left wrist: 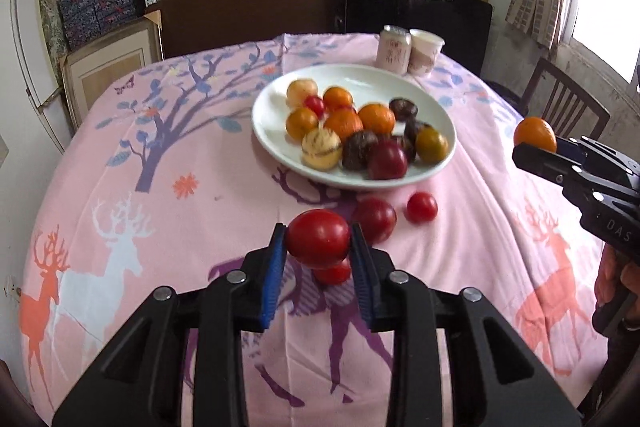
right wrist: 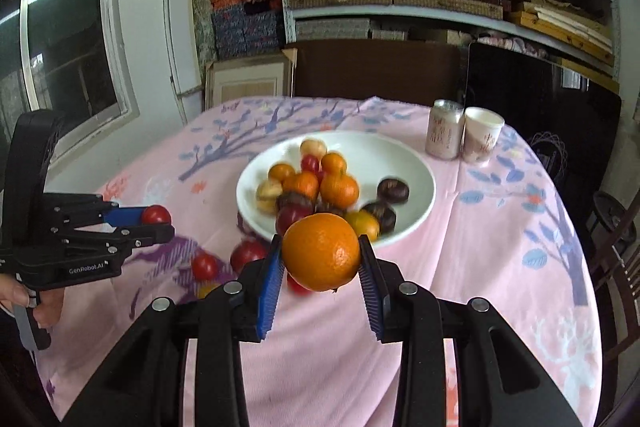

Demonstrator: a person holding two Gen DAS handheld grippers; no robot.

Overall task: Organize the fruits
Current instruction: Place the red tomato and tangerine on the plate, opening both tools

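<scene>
My left tongs [left wrist: 318, 247] carry the only clear writing on that side: "GenRobot.AI" in white on the black body, read from the right wrist view, where my hand [right wrist: 40, 303] grips the handle. Those tongs are clamped on a red tomato [left wrist: 318, 237], blue pads pressed against both its sides, the fruit lifted clear of the pink deer-print cloth on the desk [left wrist: 120, 187]. Just beyond it on the cloth lie three more loose red fruits (one sits partly hidden under the held tomato).

Further in stands the white plate [left wrist: 272, 131], heaped with oranges, dark fruits, a red one and pale striped ones. Behind it are a pink can [left wrist: 394, 49] and a paper cup [left wrist: 426, 51], touching; their print is too blurred to read.

My right tongs [right wrist: 322, 261] are closed on an orange [right wrist: 322, 251], pads tight on either flank, held above the plate's near rim. On their body, seen from the left wrist view, I can make out only "DAS".
</scene>
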